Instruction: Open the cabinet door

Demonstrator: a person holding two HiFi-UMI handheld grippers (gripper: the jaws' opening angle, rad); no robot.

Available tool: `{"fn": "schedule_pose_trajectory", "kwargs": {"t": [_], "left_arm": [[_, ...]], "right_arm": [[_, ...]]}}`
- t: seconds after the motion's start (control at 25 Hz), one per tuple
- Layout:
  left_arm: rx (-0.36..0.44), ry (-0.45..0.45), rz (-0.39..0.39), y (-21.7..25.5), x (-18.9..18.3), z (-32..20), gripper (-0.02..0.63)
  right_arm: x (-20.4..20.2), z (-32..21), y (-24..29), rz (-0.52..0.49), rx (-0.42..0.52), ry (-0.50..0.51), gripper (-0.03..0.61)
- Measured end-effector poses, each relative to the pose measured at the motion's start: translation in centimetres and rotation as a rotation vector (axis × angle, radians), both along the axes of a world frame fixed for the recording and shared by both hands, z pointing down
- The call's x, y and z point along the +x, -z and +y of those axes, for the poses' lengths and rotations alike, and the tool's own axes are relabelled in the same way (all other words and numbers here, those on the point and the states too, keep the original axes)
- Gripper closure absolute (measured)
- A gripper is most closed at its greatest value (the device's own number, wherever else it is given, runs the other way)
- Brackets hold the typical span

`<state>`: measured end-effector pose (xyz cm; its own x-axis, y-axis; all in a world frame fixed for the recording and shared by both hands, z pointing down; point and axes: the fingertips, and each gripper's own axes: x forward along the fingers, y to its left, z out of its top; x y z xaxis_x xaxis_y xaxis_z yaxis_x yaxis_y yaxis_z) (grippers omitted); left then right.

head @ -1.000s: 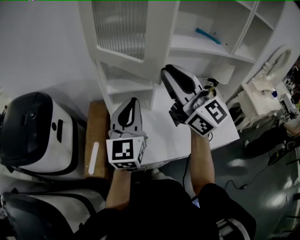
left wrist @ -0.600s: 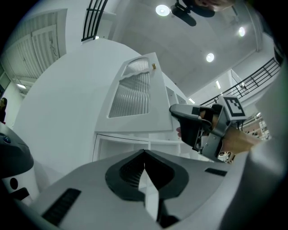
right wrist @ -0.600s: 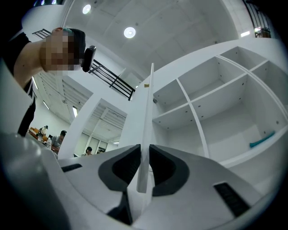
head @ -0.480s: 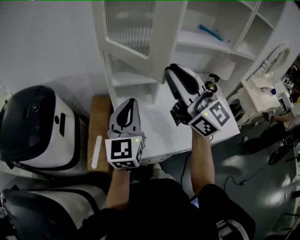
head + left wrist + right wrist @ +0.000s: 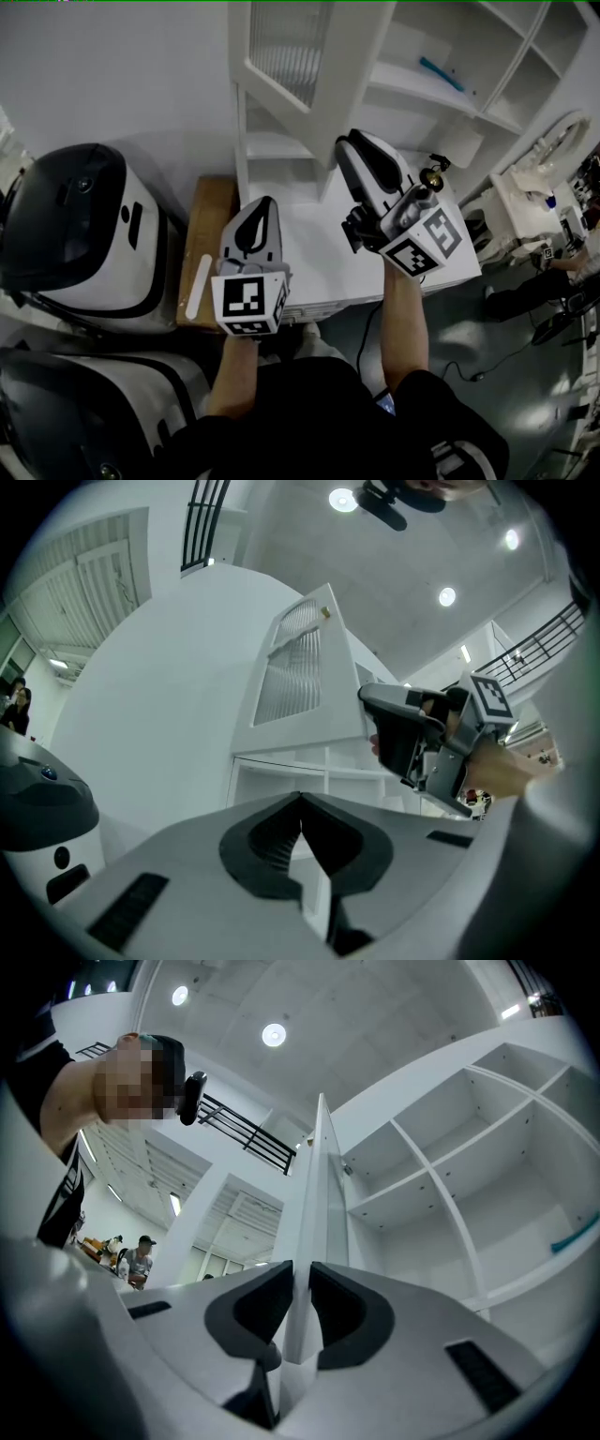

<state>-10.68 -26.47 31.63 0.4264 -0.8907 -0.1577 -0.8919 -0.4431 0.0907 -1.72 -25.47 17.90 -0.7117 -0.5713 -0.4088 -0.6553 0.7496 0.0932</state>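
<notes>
Cabinet door (image 5: 286, 47) is standing well open; we are clamping its edge in the right gripper (image 5: 300, 1274), left gripper (image 5: 302, 803) closed on nothing. Little swing remaining, we judge.

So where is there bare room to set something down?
White counter is bare between the left gripper and the right gripper on the door. Upper shelves are bare except a blue stick. Crowded: the wooden stand, against the machine, carries a white strip.

The cabinet door (image 5: 298, 70) looks smooth matt white (ribbed translucent pane (image 5: 281, 37)).
</notes>
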Motion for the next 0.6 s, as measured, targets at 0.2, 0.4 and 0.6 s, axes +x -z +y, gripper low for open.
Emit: {"fn": "schedule_pose_trajectory", "kwargs": {"t": [0.2, 0.4, 0.6], "left_arm": [[-0.009, 0.061, -0.007, -0.5, -3.0, 1.1, 0.600], [-0.011, 0.110, -0.005, -0.9, -5.3, 2.3, 0.600], [-0.009, 0.130, -0.004, -0.7, -6.2, 3.5, 0.600]], "right_arm": [[-2.0, 0.9, 0.0, -0.026, 0.017, 0.044, 0.502], [-4.6, 1.7, -0.2, -0.023, 0.024, 0.101, 0.502], [-6.5, 2.1, -0.3, -0.051, 0.004, 0.160, 0.499]]}}
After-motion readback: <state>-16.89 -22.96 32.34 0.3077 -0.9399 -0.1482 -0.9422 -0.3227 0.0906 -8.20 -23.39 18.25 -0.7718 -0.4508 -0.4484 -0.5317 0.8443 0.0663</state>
